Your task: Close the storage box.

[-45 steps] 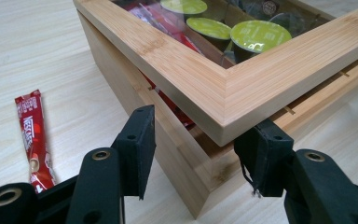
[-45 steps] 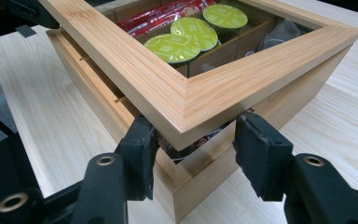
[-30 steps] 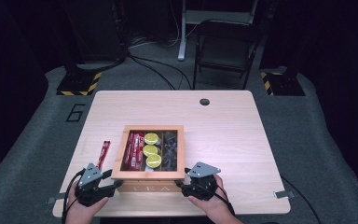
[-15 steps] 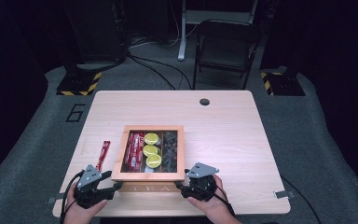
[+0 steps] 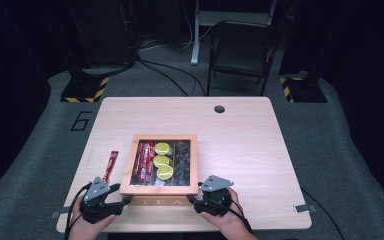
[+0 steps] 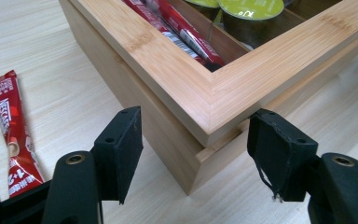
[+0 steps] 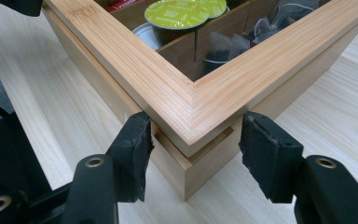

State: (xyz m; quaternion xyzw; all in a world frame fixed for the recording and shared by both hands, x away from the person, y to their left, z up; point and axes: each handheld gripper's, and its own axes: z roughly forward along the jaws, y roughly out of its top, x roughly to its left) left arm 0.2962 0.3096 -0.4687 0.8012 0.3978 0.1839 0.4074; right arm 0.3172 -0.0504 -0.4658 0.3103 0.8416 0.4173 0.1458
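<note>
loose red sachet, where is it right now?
In the high view, the red sachet lies flat on the table, apart from the wooden box on the box's left side, just beyond the left gripper.

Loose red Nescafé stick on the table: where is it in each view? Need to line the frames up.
High view: red stick lies on the table, left of the wooden box, apart from it.
Left gripper view: at the left edge, left of the box corner.
Right gripper view: not in it.
Shared landmark: the box's wooden lid frame.
</note>
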